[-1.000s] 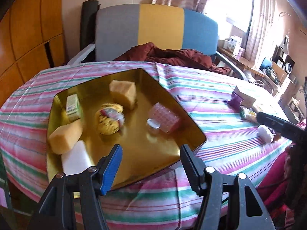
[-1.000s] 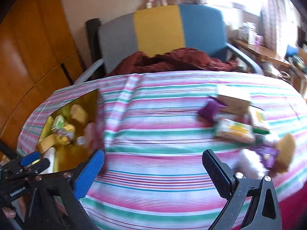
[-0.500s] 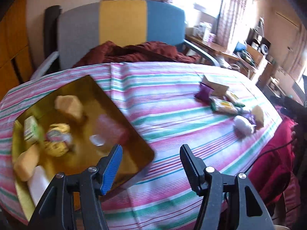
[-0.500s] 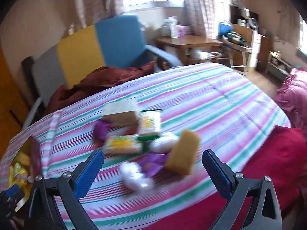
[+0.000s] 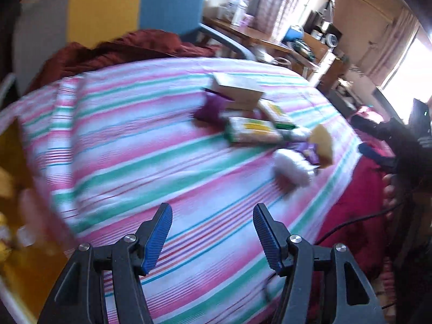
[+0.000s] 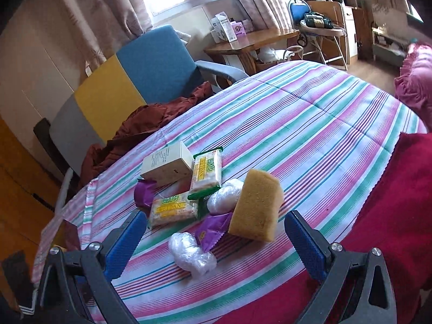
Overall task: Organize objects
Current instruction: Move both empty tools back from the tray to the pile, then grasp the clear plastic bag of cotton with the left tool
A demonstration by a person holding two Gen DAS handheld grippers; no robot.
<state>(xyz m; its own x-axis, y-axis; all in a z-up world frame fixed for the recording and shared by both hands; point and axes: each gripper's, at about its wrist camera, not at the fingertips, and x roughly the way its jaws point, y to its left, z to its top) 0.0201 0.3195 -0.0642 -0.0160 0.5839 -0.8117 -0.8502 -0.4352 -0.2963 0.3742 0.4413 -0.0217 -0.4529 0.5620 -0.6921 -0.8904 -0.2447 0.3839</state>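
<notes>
A heap of objects lies on the striped tablecloth (image 6: 310,135): a yellow sponge (image 6: 255,208), two snack packs (image 6: 208,171) (image 6: 172,210), a cream box (image 6: 167,166), purple wrappers (image 6: 213,228) and two clear plastic bundles (image 6: 191,253) (image 6: 225,195). My right gripper (image 6: 216,239) is open and empty, just before the heap. My left gripper (image 5: 212,232) is open and empty over bare cloth; the heap (image 5: 253,129) lies ahead to its right. The gold tray (image 5: 10,189) with objects in it shows blurred at the left edge.
A grey, yellow and blue chair (image 6: 129,81) with a maroon cloth (image 6: 151,124) stands behind the table. A wooden desk (image 6: 243,44) with boxes is at the back. Red fabric (image 6: 391,216) lies at the table's right edge.
Both grippers have swung right, away from the gold tray and toward the heap. The right gripper is now close over the heap. Both stay open and empty.
</notes>
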